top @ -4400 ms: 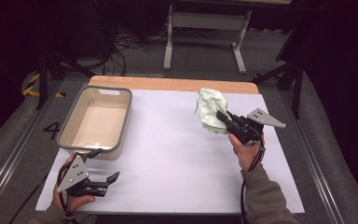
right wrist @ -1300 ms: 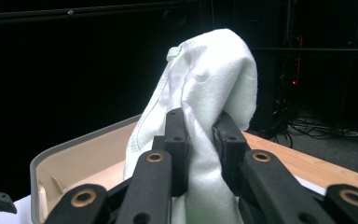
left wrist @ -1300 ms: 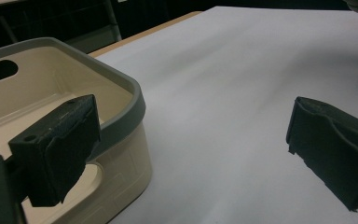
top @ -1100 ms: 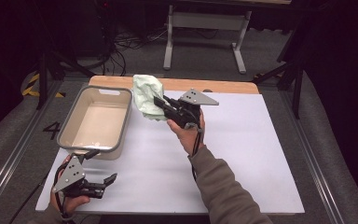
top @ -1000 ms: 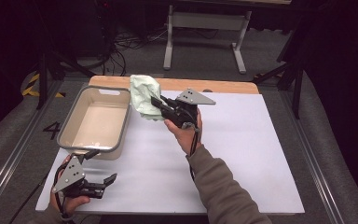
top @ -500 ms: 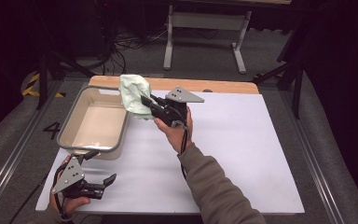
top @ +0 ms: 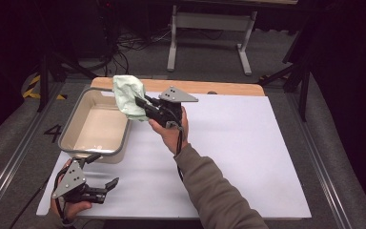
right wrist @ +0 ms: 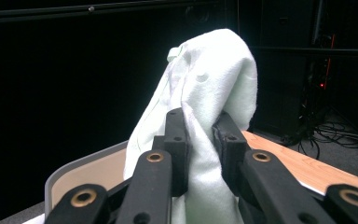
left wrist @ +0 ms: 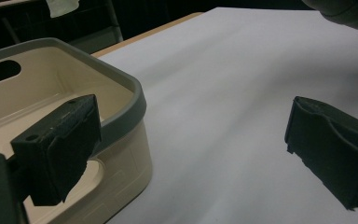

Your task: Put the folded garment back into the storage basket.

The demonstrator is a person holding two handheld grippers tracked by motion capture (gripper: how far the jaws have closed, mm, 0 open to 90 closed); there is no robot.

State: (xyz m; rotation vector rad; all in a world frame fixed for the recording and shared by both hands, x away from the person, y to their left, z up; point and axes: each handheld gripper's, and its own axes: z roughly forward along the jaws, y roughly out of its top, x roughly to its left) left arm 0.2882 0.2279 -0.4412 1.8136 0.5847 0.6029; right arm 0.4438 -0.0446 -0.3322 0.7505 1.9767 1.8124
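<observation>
Right gripper point(top: 140, 101): I am pinching one pale green crumpled cloth point(top: 128, 95) between its jaws, holding it raised above the far right corner of one cream plastic tub with a grey rim point(top: 67, 134), likely for dropping inside.
Left gripper point(top: 106, 183): I am resting it with jaws spread, holding nothing, near the tub.
White table mat point(top: 248, 143): one.

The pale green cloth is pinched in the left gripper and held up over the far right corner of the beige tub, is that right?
Not quite: the right gripper pinches the pale green cloth, as the right gripper view shows, its jaws shut on the fabric. The left gripper rests open near the table's front edge. The cloth does hang by the far right corner of the beige tub.
</observation>
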